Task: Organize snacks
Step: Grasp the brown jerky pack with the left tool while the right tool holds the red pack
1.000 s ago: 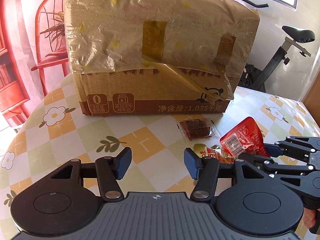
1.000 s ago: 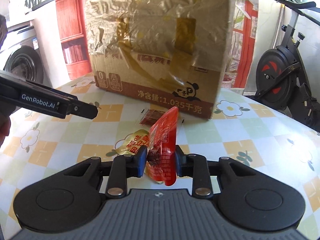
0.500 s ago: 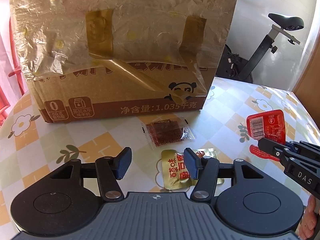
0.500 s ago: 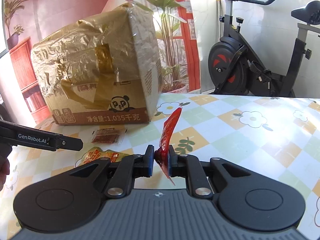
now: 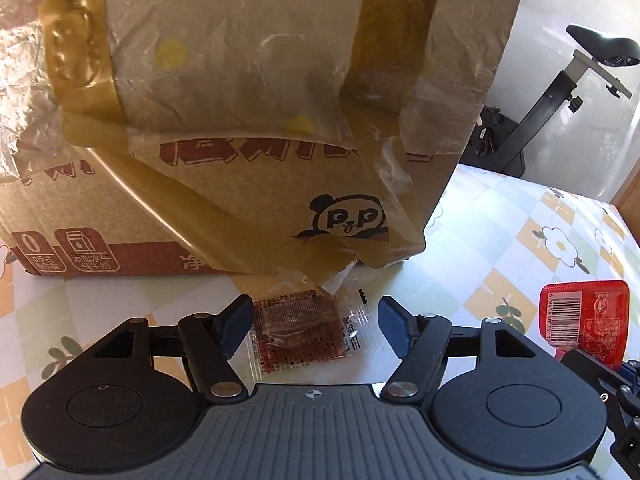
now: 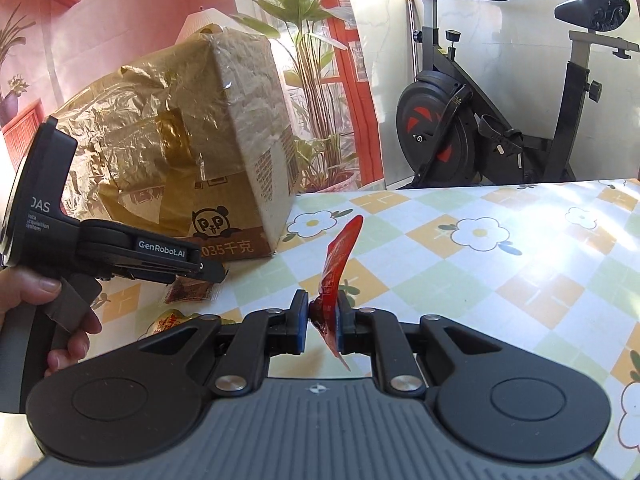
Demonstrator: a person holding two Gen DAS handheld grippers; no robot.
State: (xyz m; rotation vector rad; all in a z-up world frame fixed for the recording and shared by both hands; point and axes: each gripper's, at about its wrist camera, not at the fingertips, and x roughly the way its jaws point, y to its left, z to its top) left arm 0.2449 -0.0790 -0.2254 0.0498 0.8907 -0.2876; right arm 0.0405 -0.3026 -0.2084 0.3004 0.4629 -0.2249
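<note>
Left wrist view: the left tongs stand wide, their jaws having just been opening, and a clear sachet of dark red-brown snack lies flat on the counter between the blue pads, which do not press on it. At twelve o'clock from the sachet, just beside it, stands the taped cardboard box, a loose curl of tape hanging over the sachet's far edge. The sachet's long axis runs roughly nine to three, across the line of the tongs, its printed seam toward three o'clock. At about three o'clock, near the frame edge, a red packet shows its barcode side. In the right wrist view the right tongs are closed tight on that red packet, pinching its lower part so it stands on edge, long axis rising from six toward one o'clock, its tip leaning right. A hand grips the left tool at nine o'clock, and a yellow packet lies on the counter under it, though how much of it is hidden is hard to say. The step in hand looks like picking up the sachet. The next move would call for lowering the pads to the counter on either side and closing gently on the thin film, keeping clear of the hanging tape.
</note>
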